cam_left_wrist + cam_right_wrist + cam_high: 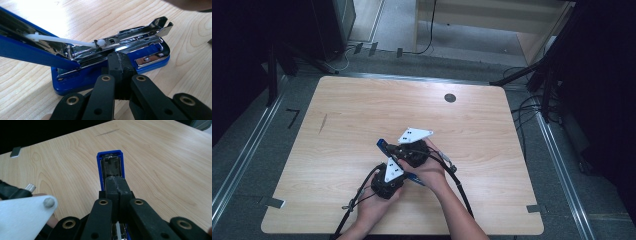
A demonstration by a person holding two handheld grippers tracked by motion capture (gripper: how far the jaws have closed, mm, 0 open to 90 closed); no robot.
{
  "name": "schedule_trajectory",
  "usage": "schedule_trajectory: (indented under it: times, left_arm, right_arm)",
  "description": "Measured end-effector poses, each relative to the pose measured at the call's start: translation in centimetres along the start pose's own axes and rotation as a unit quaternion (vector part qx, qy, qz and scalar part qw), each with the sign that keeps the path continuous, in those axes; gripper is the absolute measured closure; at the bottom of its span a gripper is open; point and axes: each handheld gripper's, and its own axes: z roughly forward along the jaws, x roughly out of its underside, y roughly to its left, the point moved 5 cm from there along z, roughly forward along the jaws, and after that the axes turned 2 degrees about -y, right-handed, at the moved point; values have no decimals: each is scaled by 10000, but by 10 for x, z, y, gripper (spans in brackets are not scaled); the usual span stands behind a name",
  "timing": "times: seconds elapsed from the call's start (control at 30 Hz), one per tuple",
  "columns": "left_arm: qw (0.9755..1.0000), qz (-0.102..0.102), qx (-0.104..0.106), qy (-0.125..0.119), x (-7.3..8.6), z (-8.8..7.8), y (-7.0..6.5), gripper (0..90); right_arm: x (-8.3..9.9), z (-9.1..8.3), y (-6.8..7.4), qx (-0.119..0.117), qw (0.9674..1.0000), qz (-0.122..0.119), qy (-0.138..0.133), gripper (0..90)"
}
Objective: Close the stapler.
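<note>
One big wooden table (362, 110) with rounded corners holds one blue stapler (110, 72), which lies near the middle of the table, swung wide open, with its shiny metal track showing. One thin white plastic rod (60, 40) runs along its lifted top. Two black grippers work on it. The left gripper (121, 65) has its jaws pressed together against the metal track. The right gripper (115, 185) has its jaws together too, on the blue top. One small dark round hole (450, 98) sits at the far edge.

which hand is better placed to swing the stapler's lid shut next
Right, probably. The right gripper, jaws shut, lies along the open blue lid, so it could swing it down, while the left gripper, also shut, presses on the stapler base.
</note>
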Motion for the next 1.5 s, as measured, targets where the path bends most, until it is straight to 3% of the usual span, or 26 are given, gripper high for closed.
schedule_trajectory:
  times: [0.3,0.7,0.9,1.0,1.2,1.5]
  left_arm:
    - [10000,20,-4,14,0,0,0,900]
    - [10000,24,-3,11,0,0,0,900]
    - [10000,3,9,10,0,0,0,900]
    - [10000,-8,13,-5,0,0,0,900]
    - [10000,-18,20,7,0,0,0,900]
    - [10000,-49,16,-13,0,0,1,900]
  right_arm:
    - [4,11,-3,-60,9998,51,173,900]
    - [13,28,-4,-55,9975,140,687,900]
    - [17,39,-4,37,9942,55,1073,900]
    - [16,40,-5,12,9937,167,1108,900]
    - [16,40,-4,39,9936,161,1119,900]
    - [11,27,-7,91,9961,195,860,900]
